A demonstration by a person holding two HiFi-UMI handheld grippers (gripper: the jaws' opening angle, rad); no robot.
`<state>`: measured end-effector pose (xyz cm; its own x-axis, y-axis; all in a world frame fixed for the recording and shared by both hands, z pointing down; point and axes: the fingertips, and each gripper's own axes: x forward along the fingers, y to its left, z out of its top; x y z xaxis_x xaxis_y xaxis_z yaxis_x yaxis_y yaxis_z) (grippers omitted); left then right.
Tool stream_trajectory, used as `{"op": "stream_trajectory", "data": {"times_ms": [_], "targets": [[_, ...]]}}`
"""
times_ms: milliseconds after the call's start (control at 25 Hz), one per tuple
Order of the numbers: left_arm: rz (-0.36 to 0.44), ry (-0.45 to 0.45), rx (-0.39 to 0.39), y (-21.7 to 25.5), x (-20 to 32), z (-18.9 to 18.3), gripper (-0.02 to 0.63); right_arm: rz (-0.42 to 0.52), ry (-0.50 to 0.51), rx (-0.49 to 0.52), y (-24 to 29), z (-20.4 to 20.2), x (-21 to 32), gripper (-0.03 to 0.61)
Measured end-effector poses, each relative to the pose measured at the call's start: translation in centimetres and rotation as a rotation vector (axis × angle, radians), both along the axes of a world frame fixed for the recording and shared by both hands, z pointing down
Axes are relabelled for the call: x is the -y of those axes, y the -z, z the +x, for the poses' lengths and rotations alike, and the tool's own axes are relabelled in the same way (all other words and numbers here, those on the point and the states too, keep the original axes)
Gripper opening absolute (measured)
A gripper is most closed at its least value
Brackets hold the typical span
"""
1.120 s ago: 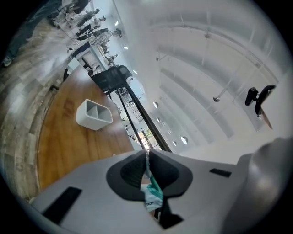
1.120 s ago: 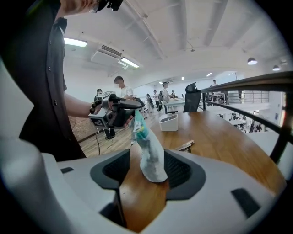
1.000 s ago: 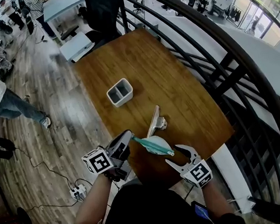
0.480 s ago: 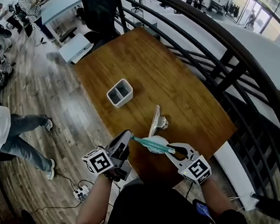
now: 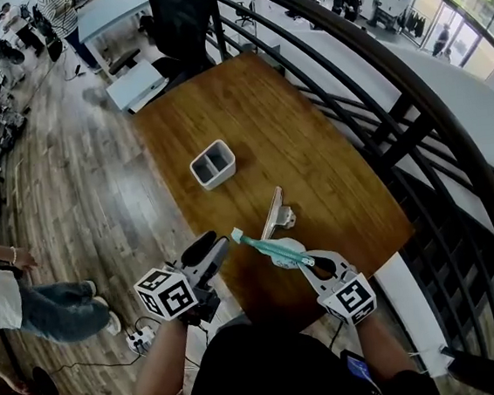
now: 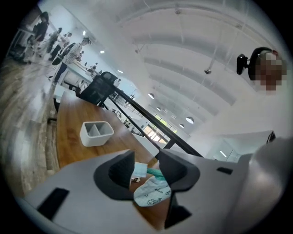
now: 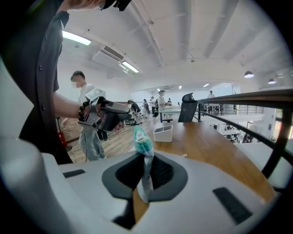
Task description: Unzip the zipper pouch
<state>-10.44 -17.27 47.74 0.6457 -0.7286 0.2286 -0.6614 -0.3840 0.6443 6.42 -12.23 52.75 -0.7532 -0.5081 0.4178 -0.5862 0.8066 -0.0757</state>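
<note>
since a second ago the hold has swapped sides. the right claw, wide back then, has just been closing and now pinches one end of the pouch flat between its jaws. the left claw, clamped on the other end before, has just been opening and stands half apart. the pouch's teal tip shows in its gap, but neither pad presses it.

the pouch hangs in the air between the two claws, over the near part of the wooden table. farther out stands a white box with two compartments.

the likely trouble: with only one thin cloth end pinched, the pouch may sag or slip out as the left claw comes back. if that claw closes on cloth and not on the zipper tab, which cannot be made out, pulling would only stretch the pouch.

small dark print covers the white cloth, too fine to read. the marker cubes bear black squares and no words.
</note>
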Motion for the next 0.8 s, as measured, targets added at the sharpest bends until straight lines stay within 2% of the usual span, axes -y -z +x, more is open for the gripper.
{"op": "stream_trajectory", "data": {"times_ms": [80, 200, 320, 480, 800], "targets": [[-0.001, -0.030, 0.012, 0.6, -0.6, 0.3, 0.163, -0.001, -0.009, -0.012, 0.1, 0.3, 0.2, 0.005], [-0.018, -0.185, -0.013, 1.5, -2.1, 3.5, 0.154, 0.006, -0.005, -0.026, 0.3, 0.4, 0.3, 0.005], [-0.019, -0.323, -0.038, 2.3, -3.4, 7.5, 0.116, 0.024, 0.008, -0.050, 0.4, 0.3, 0.2, 0.003], [-0.022, -0.400, -0.046, 2.5, -4.0, 10.8, 0.098, 0.038, 0.030, -0.074, 0.9, -0.3, -0.2, 0.002], [-0.053, -0.558, -0.016, 1.9, -5.9, 14.3, 0.092, 0.075, 0.044, -0.149, 1.3, -0.9, -0.4, 0.002]]}}
